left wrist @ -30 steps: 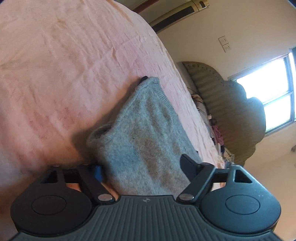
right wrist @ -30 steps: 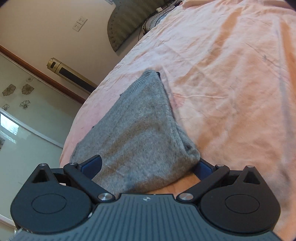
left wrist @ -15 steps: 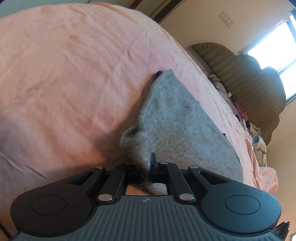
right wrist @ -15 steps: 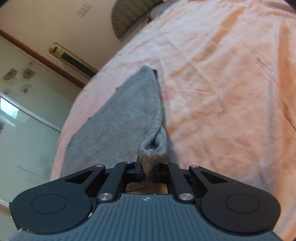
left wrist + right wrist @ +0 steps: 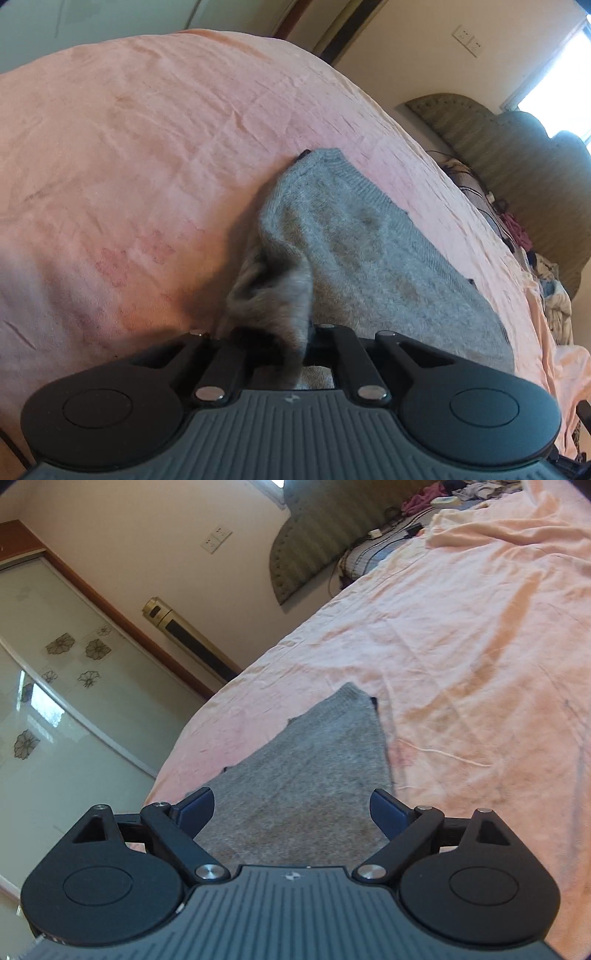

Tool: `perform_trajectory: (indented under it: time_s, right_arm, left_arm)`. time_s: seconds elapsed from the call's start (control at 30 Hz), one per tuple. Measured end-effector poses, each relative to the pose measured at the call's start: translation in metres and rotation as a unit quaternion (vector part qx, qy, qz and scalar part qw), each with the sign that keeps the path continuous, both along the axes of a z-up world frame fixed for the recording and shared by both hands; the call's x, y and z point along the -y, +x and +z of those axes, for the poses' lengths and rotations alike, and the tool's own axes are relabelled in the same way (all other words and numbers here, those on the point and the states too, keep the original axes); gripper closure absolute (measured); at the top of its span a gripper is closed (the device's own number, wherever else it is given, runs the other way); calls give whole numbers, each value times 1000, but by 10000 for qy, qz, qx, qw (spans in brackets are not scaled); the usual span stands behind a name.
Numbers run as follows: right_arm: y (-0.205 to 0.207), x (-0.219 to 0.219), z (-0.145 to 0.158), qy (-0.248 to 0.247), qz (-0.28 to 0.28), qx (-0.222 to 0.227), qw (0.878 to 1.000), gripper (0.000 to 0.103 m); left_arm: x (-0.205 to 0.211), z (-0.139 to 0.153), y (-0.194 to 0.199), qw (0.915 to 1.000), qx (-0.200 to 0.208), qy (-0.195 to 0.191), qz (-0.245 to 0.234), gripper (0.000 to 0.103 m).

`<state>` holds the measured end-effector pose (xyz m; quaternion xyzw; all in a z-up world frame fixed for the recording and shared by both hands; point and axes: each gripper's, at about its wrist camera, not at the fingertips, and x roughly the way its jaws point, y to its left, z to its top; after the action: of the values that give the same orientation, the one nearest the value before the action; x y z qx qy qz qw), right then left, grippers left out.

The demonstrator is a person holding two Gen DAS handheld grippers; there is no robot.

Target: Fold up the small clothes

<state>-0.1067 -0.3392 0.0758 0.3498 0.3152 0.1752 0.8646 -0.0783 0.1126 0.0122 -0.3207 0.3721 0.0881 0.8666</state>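
Grey jumper (image 5: pixel 369 258) flat on pink bed (image 5: pixel 129 147), wide bare sheet beyond. Left claw (image 5: pixel 299 339) clamped on bunched near-left edge. Right claw (image 5: pixel 291 808) opening above near edge, gripping nothing.

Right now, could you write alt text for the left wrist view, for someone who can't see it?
The left gripper has its fingers shut on a bunched edge of a grey knit garment, which lies on a wrinkled pink bedsheet. A green headboard stands beyond.
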Motion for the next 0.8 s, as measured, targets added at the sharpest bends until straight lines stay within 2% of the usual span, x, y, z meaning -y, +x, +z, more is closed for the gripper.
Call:
perform_trajectory:
  time_s: [0.03,0.1,0.17,0.23,0.27,0.33,0.4,0.43,0.53,0.6,0.67,0.73,0.77,0.8]
  right_arm:
    - [4,-4,1,65,102,18,9999,11]
    - [15,-7,1,260,299,-37,9992,11]
    - [31,-5,0,578,502,-128,9970,10]
    - [50,-3,-5,958,665,-375,9925,8]
    - [61,-1,-9,1154,766,-490,9891,7]
    - [79,2,-21,1543,888,-708,9815,6]
    - [95,2,-35,1836,969,-991,9732,6]
    - [101,1,-41,1888,1025,-1087,9706,6]
    - [110,-6,-52,1682,1039,-1330,9712,6]
    - [111,-9,-53,1632,1119,-1276,9719,6]
    - [115,-9,-52,1649,1130,-1268,9716,6]
    - [122,-8,-52,1606,1088,-1298,9724,9]
    - [127,-7,-51,1532,1083,-1319,9734,13]
    - [133,-7,-50,1373,1076,-1316,9758,21]
  left_arm:
    - [5,6,2,9999,69,104,6,98]
    - [28,26,7,9973,408,578,-191,98]
    - [66,49,10,9872,930,1062,-742,98]
    - [115,66,8,9682,1402,1448,-1480,98]
    - [139,68,7,9580,1495,1538,-1906,98]
    - [183,59,2,9349,1449,1676,-2772,98]
    - [213,39,-3,9136,1362,1860,-3349,98]
    - [221,29,-4,9090,1211,1920,-3495,98]
    - [229,10,-4,9046,819,1854,-3749,98]
    - [230,10,-8,8975,908,1984,-3832,98]
    - [229,14,-9,8948,949,1948,-3903,98]
    - [233,18,-11,8887,1039,1989,-3999,98]
    - [237,18,-12,8842,1083,2057,-4053,98]
    - [242,18,-14,8797,1122,2109,-4111,98]
